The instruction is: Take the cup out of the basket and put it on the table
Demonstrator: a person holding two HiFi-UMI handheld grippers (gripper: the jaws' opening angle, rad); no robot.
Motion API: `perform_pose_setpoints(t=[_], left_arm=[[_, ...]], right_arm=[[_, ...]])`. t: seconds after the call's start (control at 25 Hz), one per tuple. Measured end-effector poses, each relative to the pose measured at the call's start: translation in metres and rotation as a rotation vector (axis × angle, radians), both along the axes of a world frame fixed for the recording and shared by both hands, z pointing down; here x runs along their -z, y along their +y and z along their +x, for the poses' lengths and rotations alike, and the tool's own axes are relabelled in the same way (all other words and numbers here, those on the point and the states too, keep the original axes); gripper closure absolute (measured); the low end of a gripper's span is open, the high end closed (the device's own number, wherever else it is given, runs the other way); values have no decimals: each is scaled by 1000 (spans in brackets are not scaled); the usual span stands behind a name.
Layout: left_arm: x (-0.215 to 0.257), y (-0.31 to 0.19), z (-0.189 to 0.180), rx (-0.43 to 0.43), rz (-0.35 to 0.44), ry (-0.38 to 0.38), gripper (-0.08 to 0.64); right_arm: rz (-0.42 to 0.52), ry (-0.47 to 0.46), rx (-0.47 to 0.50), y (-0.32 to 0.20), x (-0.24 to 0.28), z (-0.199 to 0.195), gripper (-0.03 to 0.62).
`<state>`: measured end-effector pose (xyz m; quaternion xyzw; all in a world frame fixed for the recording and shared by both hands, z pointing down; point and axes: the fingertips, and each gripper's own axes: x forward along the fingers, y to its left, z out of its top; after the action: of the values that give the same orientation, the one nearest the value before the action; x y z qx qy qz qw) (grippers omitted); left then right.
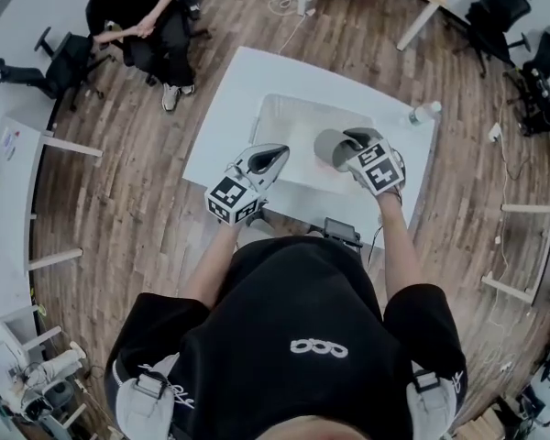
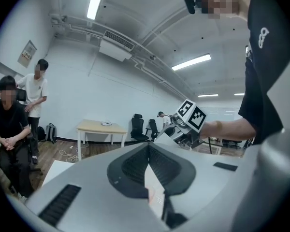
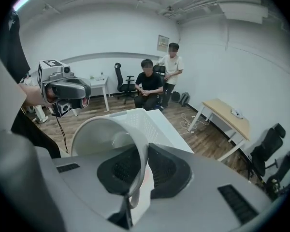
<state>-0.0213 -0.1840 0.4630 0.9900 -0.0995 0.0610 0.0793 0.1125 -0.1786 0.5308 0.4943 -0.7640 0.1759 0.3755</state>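
A pale grey cup [image 1: 330, 147] hangs above the white basket [image 1: 277, 108], which stands on the white table [image 1: 225, 108]. My right gripper [image 1: 351, 142] is shut on the cup's rim. In the right gripper view the cup's wall [image 3: 106, 134] is pinched between the pads, its open mouth turned toward the camera, with the basket [image 3: 145, 116] just beyond it. My left gripper [image 1: 273, 158] hovers over the basket's near left side, shut and empty. In the left gripper view its jaws [image 2: 148, 151] meet with nothing between them, and the right gripper [image 2: 187, 124] shows ahead.
A clear bottle [image 1: 424, 113] lies at the table's far right corner. A black device [image 1: 342, 232] sits at the table's near edge. A seated person [image 1: 137, 16] and office chairs [image 1: 500, 12] stand around on the wooden floor. Bare tabletop lies left of the basket.
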Motion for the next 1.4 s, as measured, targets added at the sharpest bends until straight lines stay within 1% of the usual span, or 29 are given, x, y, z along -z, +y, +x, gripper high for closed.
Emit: perform_pose_setpoints(t=[0.28,0.48,0.68,0.88,1.16,1.28,1.4], left_arm=[[3,10,34,-92,10,1,552],[5,20,57,-154,9,-2,552],[5,36,77,-239,13,-3,552],[5,61,110,-345,17,-4,552],[0,105,161,-498,16,-11,552],[-1,122,175,-540,14,-13,552],[-1,135,184,-568,13,-19,552]], right_arm=[[14,-25,-129,45,6,33,541],[23,-35,-200,68,12,53,541],[36,-37,-268,87,17,63,541],[45,-33,-376,126,13,95,541],[19,-45,-564,201,3,138,541],[-7,-48,-612,226,-6,151,541],[-28,-44,-636,240,-14,160,541]])
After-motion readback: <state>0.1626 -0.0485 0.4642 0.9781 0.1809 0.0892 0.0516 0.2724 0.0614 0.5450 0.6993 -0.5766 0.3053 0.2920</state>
